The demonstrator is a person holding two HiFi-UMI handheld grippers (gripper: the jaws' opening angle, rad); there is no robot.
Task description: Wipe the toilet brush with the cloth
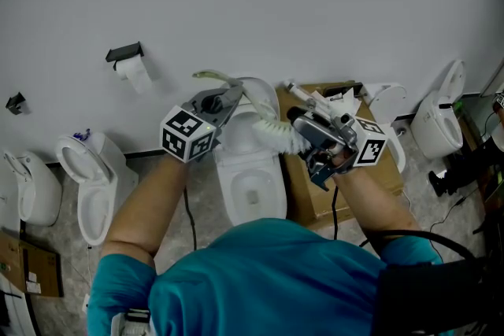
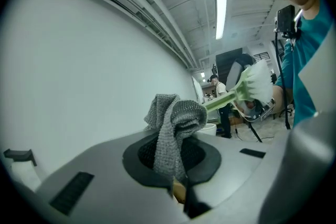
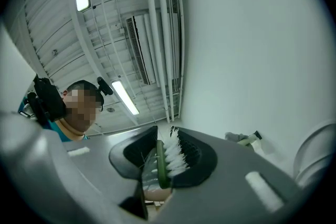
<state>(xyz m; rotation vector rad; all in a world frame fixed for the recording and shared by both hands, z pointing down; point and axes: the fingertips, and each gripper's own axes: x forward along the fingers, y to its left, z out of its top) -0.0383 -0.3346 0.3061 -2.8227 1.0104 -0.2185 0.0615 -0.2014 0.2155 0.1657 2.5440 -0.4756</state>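
The toilet brush [image 1: 272, 134] has white bristles and a pale green handle. My right gripper [image 1: 305, 131] is shut on its bristle end; in the right gripper view the bristles and green spine [image 3: 169, 157] sit between the jaws. The handle runs up and left toward my left gripper [image 1: 230, 96], which is shut on a grey knitted cloth [image 2: 173, 123]. In the left gripper view the cloth stands bunched between the jaws, and the handle meets it from the right, with the brush head [image 2: 258, 81] beyond. The right gripper view shows the cloth [image 3: 236, 137] on the handle's far end.
Below my hands a white toilet [image 1: 250, 183] stands against the white wall, with a cardboard box [image 1: 309, 197] to its right. More toilets stand left [image 1: 93, 181] and right [image 1: 437, 122]. A paper roll holder [image 1: 126, 55] hangs on the wall. A person [image 2: 218, 93] stands far off.
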